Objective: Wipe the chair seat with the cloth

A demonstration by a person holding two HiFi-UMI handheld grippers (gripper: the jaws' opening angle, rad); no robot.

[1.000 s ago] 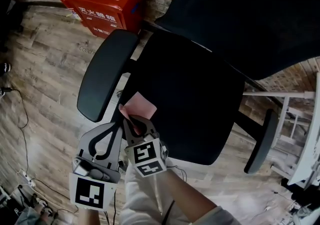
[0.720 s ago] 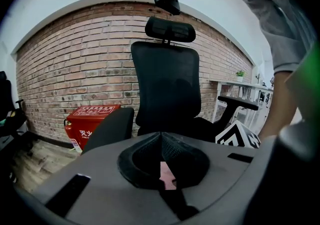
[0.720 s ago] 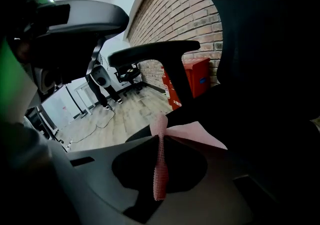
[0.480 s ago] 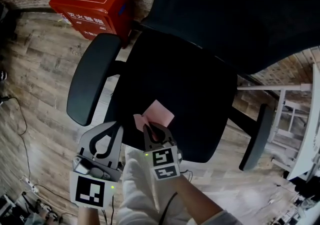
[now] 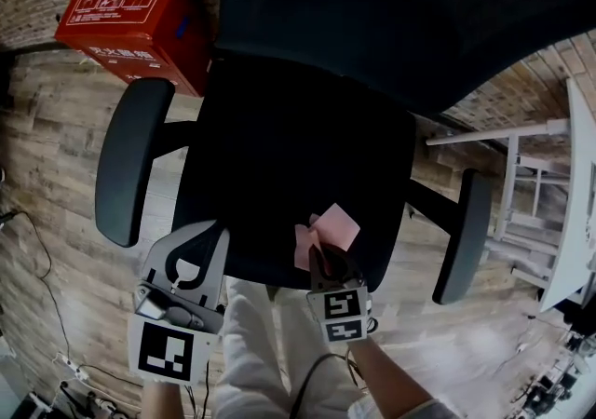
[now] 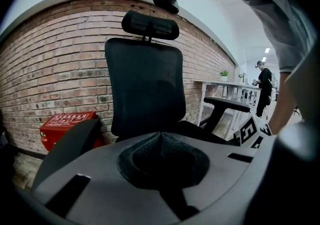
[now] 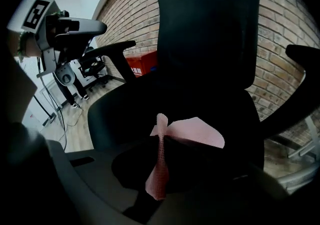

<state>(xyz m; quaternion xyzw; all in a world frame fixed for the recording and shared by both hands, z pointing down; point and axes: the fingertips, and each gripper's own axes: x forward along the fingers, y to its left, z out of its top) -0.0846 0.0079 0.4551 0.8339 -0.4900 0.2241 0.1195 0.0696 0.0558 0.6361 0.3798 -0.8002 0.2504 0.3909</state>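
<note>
Since the cloth seems soft and light, my right fingers pinch its edge; left fingers are pressed together, empty.

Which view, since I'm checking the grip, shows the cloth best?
Right gripper view: the cloth is central, pinched by the right gripper. Head view shows it small over the seat; left gripper view misses it.

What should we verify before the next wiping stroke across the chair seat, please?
1. Cloth clamped in right tool: ok.
2. Cloth over the chair seat, near its front edge: ok.
3. Cloth pressed flat against the seat: cannot tell.
4. Left tool shut, empty, well apart from the cloth: ok.
5. Right armrest outside the seat area to wipe: ok.
</note>
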